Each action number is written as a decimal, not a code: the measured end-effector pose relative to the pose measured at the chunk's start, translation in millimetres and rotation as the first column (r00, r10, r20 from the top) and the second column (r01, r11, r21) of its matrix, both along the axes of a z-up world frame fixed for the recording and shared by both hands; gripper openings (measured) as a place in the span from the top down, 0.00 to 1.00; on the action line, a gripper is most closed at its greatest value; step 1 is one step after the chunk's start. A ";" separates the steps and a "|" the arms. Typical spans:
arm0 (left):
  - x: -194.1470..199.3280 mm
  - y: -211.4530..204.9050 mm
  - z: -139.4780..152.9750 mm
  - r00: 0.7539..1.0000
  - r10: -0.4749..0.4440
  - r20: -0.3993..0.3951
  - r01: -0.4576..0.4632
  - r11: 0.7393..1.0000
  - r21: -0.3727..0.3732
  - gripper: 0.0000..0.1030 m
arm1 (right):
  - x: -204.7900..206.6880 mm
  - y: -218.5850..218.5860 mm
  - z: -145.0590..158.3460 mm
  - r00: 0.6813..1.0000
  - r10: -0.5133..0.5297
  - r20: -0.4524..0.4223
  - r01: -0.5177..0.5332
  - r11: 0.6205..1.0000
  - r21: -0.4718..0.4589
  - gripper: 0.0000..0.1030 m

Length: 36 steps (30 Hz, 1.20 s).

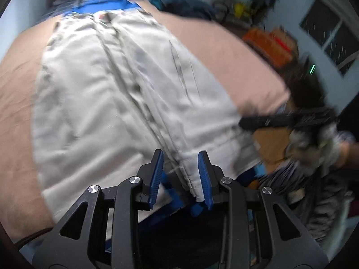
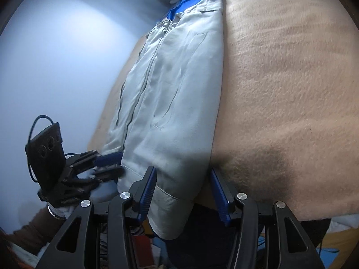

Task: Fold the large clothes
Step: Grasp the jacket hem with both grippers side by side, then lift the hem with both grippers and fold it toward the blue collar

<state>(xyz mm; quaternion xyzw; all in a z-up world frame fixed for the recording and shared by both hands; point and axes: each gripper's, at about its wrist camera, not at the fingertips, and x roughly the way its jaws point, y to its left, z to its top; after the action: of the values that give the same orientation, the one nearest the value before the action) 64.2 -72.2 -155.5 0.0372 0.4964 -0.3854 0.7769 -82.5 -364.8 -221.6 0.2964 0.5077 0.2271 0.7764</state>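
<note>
A light grey jacket with a blue collar lies lengthwise on a tan blanket, its hem hanging over the near edge. My left gripper is open, its blue pads either side of the jacket's centre seam at the hem. My right gripper is open around the hem corner of the jacket. The left gripper also shows in the right wrist view at the jacket's left hem. The right gripper shows blurred in the left wrist view.
The blanket covers a wide bed surface to the right of the jacket. A pale blue wall stands on the left. Clutter, an orange box and a window lie beyond the bed.
</note>
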 end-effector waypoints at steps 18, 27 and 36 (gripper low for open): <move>67.6 147.2 -59.1 0.807 0.291 -0.514 -0.408 0.904 -0.129 0.38 | 21.3 -6.1 -26.9 0.997 0.027 -0.075 -0.010 0.974 0.227 0.51; 62.1 147.4 -40.1 0.828 0.282 -0.484 -0.414 0.891 -0.189 0.77 | 35.7 -9.5 -18.6 0.999 0.017 -0.043 -0.005 0.963 0.270 0.76; 62.0 150.3 -62.2 0.794 0.300 -0.529 -0.435 0.888 -0.150 0.79 | 40.7 -4.3 -38.5 0.996 0.046 -0.082 -0.027 0.974 0.223 0.73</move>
<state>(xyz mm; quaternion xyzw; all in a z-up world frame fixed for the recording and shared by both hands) 126.2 78.1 -217.7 -0.2637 0.6191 -0.2845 0.6829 -41.9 -369.2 -260.1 0.3813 0.5176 0.2835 0.7116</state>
